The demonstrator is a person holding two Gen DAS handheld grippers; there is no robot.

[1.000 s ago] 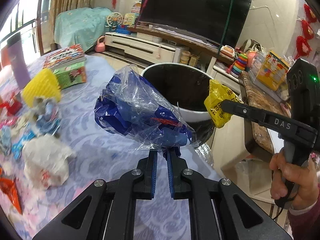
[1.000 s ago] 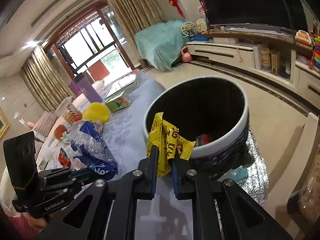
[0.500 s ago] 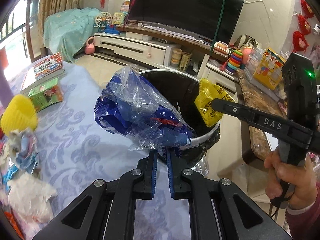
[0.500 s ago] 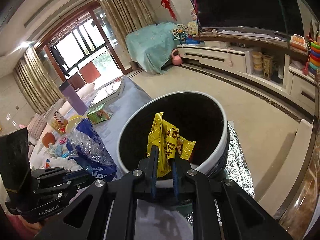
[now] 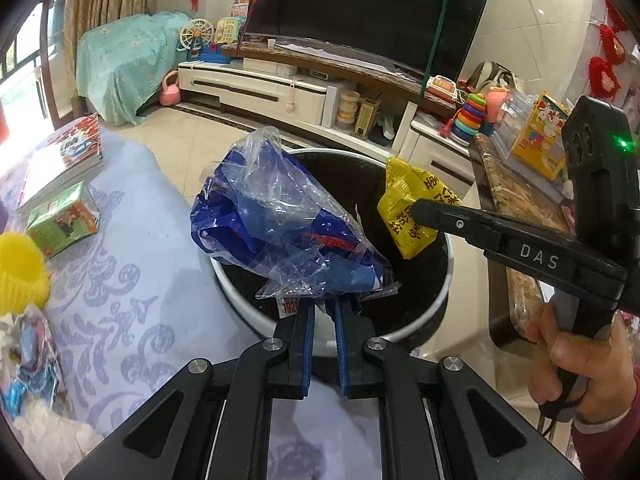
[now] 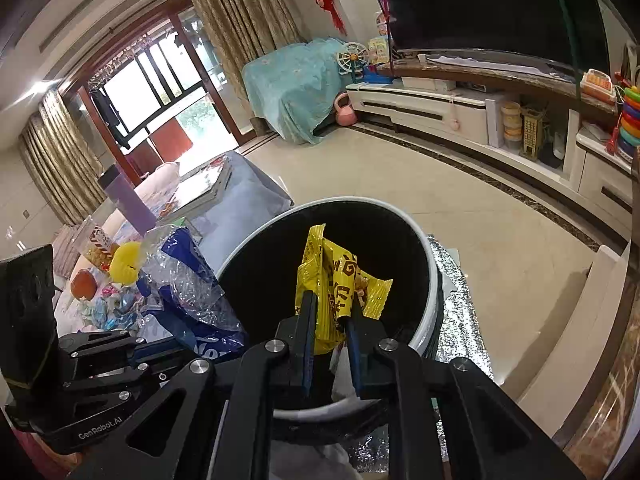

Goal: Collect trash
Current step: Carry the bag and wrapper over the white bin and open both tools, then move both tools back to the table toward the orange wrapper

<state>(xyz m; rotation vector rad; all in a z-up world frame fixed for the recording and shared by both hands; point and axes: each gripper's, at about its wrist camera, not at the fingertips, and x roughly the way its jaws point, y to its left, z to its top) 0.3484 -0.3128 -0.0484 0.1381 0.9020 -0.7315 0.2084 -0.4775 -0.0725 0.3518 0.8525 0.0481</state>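
A crumpled blue and clear plastic bag (image 5: 280,224) sticks up from my left gripper (image 5: 323,308), which is shut on its lower end. The bag hangs over the near rim of a white bin with a black inside (image 5: 444,300). My right gripper (image 5: 416,210) comes in from the right with a yellow snack wrapper (image 5: 404,204) held over the bin's mouth. In the right wrist view the yellow wrapper (image 6: 332,276) stands upright between the fingers of my right gripper (image 6: 331,300). Its jaws are opening, with the wrapper still pinched. The bin (image 6: 430,276) lies right below, the blue bag (image 6: 188,280) to its left.
A table under a lavender patterned cloth (image 5: 132,280) bears a green box (image 5: 62,220), books (image 5: 64,156), a yellow object (image 5: 20,268) and several wrappers (image 5: 32,344). A marble-topped counter (image 5: 520,208) stands right of the bin. Silver foil (image 6: 460,320) lies under it.
Both grippers have moved over the bin with their loads; the bag now overhangs the near rim. The gap between the right fingers has widened slightly around the yellow wrapper.
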